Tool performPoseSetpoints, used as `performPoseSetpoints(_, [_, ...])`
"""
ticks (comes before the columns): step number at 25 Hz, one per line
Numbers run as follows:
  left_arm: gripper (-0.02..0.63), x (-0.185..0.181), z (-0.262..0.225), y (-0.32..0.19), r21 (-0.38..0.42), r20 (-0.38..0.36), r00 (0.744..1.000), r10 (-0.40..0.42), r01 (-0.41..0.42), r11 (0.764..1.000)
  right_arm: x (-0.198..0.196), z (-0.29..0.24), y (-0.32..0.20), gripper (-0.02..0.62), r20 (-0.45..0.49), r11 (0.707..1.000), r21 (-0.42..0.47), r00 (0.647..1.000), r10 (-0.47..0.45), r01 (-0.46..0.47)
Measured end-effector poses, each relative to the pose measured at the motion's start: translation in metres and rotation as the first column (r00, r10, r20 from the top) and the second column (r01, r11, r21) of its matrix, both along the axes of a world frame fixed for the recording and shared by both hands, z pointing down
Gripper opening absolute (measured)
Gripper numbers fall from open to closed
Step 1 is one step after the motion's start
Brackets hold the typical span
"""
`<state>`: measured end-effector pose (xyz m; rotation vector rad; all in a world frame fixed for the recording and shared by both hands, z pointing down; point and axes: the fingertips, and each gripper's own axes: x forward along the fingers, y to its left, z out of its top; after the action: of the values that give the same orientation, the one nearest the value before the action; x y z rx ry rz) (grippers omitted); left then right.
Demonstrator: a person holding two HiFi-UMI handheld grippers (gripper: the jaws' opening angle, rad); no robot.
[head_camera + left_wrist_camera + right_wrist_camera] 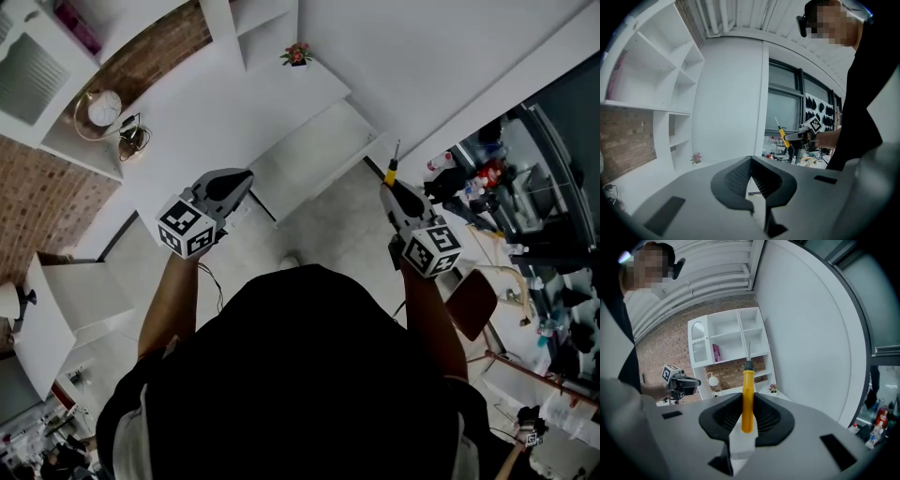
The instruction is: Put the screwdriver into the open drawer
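Right claw [746, 405] is clamping the yellow-handled steel-shaft screwdriver [747, 399] by its handle, midair, well apart from the open white drawer [314, 150]. Left claw [752, 176] is sitting closed and empty. Risk I'm flagging: the handle pivoting in the pads, or the tip catching the drawer rim.
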<state>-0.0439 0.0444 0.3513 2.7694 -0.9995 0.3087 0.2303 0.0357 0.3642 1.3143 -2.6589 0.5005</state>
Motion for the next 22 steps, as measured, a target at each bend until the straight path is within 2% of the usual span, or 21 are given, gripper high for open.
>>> performPoseSetpoints(13, [0.015,-0.036,0.009,-0.035,-0.014,-0.020,1.000,0.018,-0.018,1.000,-0.036,0.002,-0.030,0.083,-0.018,1.000,-0.001,1.000,0.013,-0.013])
performPoseSetpoints(22, [0.015,-0.063,0.009,-0.038,-0.012,-0.042,0.999,0.008,-0.009,1.000,-0.060,-0.004,-0.030,0.083,-0.032,1.000,0.007,0.999,0.006,-0.006])
